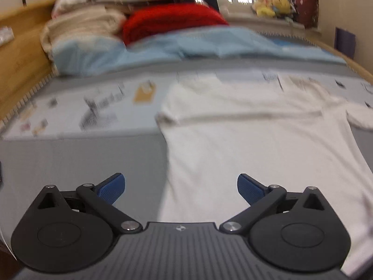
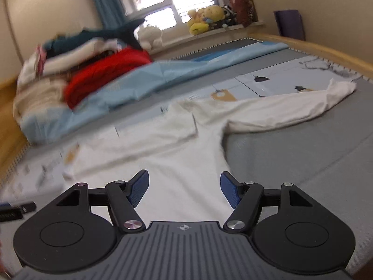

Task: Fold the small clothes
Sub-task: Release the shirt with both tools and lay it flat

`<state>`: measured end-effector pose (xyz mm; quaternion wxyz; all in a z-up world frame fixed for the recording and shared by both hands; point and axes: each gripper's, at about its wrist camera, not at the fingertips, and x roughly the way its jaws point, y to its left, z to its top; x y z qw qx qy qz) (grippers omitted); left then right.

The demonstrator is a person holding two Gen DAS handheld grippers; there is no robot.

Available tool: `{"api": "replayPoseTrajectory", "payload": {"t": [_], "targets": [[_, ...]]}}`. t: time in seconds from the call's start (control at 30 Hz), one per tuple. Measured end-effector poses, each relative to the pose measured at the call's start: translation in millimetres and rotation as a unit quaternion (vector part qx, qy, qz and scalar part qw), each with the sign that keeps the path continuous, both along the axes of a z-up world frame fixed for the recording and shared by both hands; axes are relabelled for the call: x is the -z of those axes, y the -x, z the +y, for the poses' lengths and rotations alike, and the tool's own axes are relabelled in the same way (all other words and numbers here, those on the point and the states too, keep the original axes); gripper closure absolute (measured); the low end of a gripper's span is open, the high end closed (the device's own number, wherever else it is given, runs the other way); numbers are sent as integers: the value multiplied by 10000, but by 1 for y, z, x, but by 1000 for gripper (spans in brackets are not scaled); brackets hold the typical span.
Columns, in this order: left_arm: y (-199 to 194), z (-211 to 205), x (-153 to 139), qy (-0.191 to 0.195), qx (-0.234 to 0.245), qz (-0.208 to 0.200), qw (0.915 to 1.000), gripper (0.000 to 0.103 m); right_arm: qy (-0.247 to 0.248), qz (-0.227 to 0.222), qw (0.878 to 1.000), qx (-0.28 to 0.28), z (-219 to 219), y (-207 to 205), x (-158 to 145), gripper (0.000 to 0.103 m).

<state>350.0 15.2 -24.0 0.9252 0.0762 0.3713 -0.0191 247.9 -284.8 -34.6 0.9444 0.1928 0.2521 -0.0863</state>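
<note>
Blue-padded and spread wide, the left claw (image 1: 181, 187) hangs empty over the hem of a white shirt (image 1: 256, 144) lying flat on the grey bed (image 1: 81, 158). The right claw (image 2: 184, 187), equally wide and empty, hovers above the shirt's body, with one long sleeve (image 2: 291, 109) stretching toward 2 o'clock. Beyond lies a light blue blanket (image 2: 144, 81); at 10 o'clock sits a pile with a red garment (image 2: 105, 74). Stuffed toys (image 2: 207, 18) line the windowsill at 12 o'clock.

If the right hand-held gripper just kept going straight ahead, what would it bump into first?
Most likely the white long-sleeved cotton shirt spread flat on the grey bed mat. The right hand-held gripper is open and aimed over the shirt's body, though the blur leaves its height unclear.
</note>
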Motion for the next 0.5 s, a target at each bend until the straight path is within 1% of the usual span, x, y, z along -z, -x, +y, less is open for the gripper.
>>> {"api": "replayPoseTrajectory", "payload": {"t": [0.03,0.07,0.1,0.17,0.27,0.33,0.4,0.5], "targets": [[0,-2,5,82,-1,151,9999,0,48,42,10000,-11,-1,2,1,34],[-2,-6,10,212,7,328,9992,0,39,-24,10000,12,-3,4,1,33],[-4,-7,13,289,10,404,9988,0,39,-107,9999,72,-6,5,1,34],[-5,-11,14,319,43,388,9987,0,62,-218,9994,251,-11,8,1,33],[-4,-19,15,86,47,214,9997,0,55,-191,9992,351,-16,7,3,34],[-10,-20,19,106,44,273,9996,0,70,-100,9993,365,-19,2,5,34],[-17,-22,23,198,22,388,9990,0,161,-112,9989,434,-18,0,5,34],[-30,-25,27,295,135,593,9977,0,335,-140,9985,422,-16,-5,4,34]]}}
